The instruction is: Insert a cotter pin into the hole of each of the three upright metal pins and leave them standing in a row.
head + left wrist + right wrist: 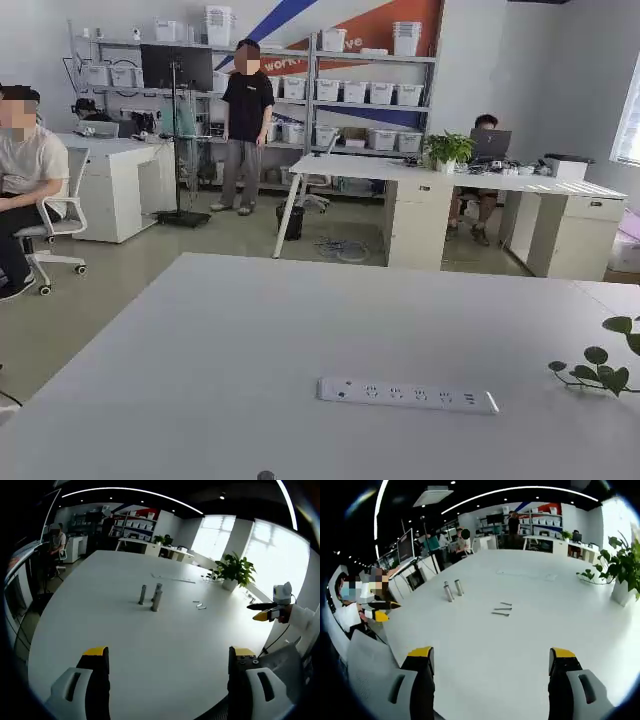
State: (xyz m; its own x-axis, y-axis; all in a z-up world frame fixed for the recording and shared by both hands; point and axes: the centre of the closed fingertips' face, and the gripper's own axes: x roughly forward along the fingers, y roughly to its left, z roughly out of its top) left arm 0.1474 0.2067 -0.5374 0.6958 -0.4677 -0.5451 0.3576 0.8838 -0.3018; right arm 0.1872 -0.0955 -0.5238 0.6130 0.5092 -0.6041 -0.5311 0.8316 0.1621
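Three upright metal pins [155,600] stand close together near the middle of the white table [100,630], well ahead of my open left gripper [169,655]. To their right lie small cotter pins [199,605], flat on the table. In the right gripper view the metal pins [453,590] stand to the left of the cotter pins [501,609], beyond my open right gripper [491,654]. Nothing is between either pair of jaws. The right gripper [267,611] shows at the right edge of the left gripper view. The left gripper [381,611] shows at the left of the right gripper view.
A white power strip [407,394] lies on the table [200,380] further back. A potted plant [234,571] stands at the table's right side, its leaves [600,370] reaching in. People, desks and shelves are beyond the table.
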